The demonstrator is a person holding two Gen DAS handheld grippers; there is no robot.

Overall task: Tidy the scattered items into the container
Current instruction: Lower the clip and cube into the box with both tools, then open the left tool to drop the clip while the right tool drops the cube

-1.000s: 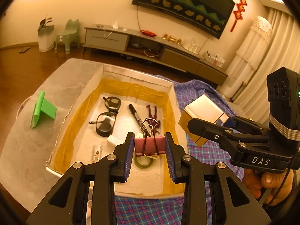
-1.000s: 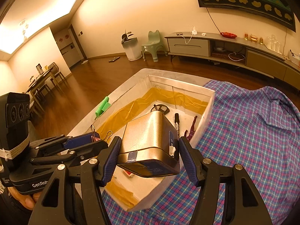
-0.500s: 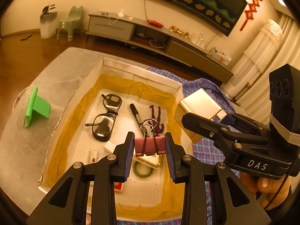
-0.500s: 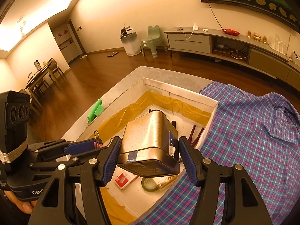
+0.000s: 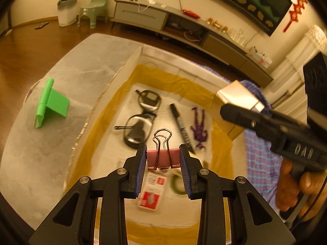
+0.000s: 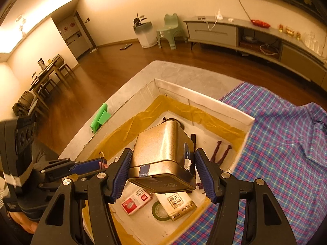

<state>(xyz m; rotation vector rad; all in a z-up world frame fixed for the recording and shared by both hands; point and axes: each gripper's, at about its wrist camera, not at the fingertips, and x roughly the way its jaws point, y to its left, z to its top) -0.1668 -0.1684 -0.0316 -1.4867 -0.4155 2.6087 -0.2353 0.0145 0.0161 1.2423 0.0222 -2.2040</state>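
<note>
Over the white cardboard box lined with yellow tape (image 5: 130, 65), which sits on the pale grey table (image 5: 61, 65), we carry two things at once. On the left, our left tool (image 5: 163, 159) is clamped at a middling width on the small pink binder clip with wire handles (image 5: 162, 158), pads on its two ends, above the box floor. We judge the clip light, stiff and springy; the painted steel could slip, so the flat ends are the right hold, not the loose wire loops.

On the right, our right tool (image 6: 161, 169) stands nearly full wide, its pads pressed on opposite sides of the square golden metal tin (image 6: 163, 149), which hangs tilted above the box interior. We judge the tin smooth, rigid and heavier than the clip; its sides may dent or slide, so a low, square grip suits it.

The tin hides most of the box floor behind it. Its contents are unknown. In the left view, the items under the clip are blurred.
</note>
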